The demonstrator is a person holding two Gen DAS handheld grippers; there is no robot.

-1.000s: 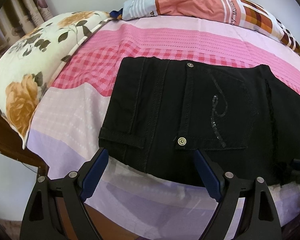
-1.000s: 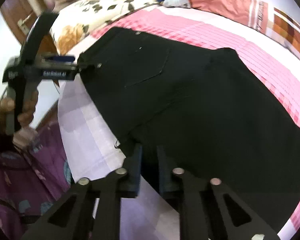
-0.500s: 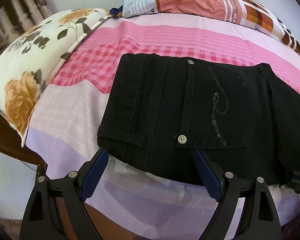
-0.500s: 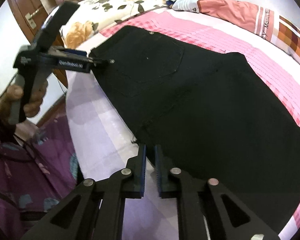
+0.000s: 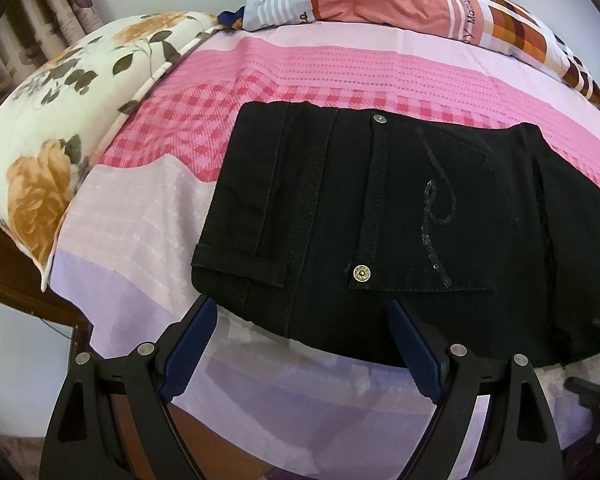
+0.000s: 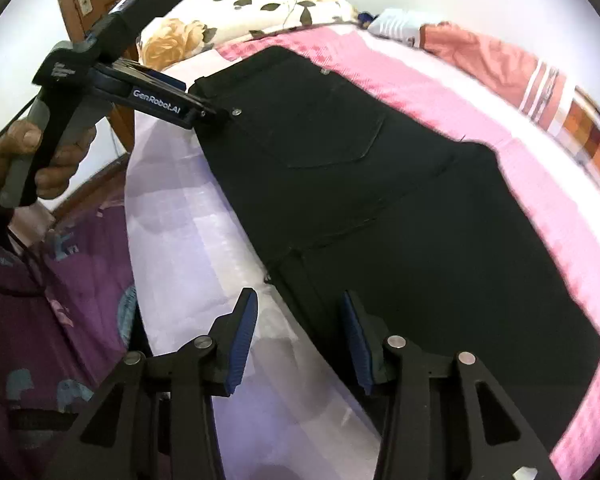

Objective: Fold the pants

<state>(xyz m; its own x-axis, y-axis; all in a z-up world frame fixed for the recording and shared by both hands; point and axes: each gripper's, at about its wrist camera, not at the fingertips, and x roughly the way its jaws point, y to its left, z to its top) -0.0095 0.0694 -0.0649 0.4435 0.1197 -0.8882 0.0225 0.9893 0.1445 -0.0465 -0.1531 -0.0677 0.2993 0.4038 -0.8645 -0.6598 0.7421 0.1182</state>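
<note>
Black pants (image 5: 380, 216) lie flat on the pink and lilac bed sheet, folded lengthwise, back pocket up, waistband at the left. They also show in the right wrist view (image 6: 400, 208). My left gripper (image 5: 300, 336) is open, its fingers straddling the near edge of the pants by the waistband; it also shows in the right wrist view (image 6: 204, 114). My right gripper (image 6: 296, 328) is open and empty at the near edge of the pants, around the crotch area.
A floral pillow (image 5: 60, 128) lies at the left of the bed. A folded orange and checked blanket (image 5: 420, 4) lies along the far edge. The near bed edge (image 6: 172, 280) drops off beside the person's purple clothing.
My right gripper was shut and has opened at the near edge of the pants. My left gripper stayed open and has drawn back slightly from the waistband.
</note>
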